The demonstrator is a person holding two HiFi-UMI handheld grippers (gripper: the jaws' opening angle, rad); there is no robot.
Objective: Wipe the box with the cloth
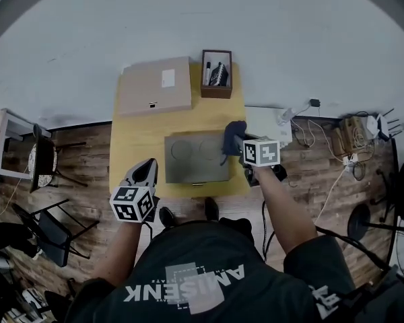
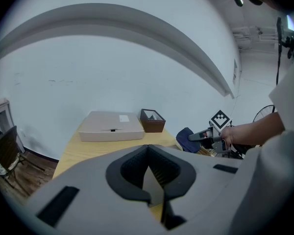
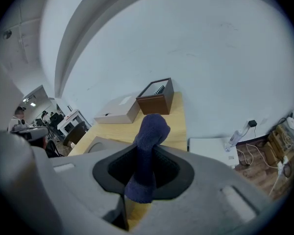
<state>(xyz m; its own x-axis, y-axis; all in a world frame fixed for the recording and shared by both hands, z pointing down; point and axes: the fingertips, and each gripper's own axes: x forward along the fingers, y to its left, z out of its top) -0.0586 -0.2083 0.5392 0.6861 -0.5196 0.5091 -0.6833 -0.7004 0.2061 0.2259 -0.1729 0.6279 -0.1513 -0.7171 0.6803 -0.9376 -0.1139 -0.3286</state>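
Holds left gripper [image 1: 148, 168] closed, empty, beside grey box's [image 1: 196, 159] near-left corner. Pinches blue cloth [image 3: 149, 141] in right gripper [image 1: 237, 143] at box's right edge; runs lengthwise along jaws, free end pointing past tips toward far wall.

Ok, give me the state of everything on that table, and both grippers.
Blue cloth: bunched, pinched in the right gripper.
Right gripper: shut on the cloth.
Left gripper: shut, empty.
Grey box: closed, flat on the table.
Cardboard box: closed.
Brown box: open top, items inside.
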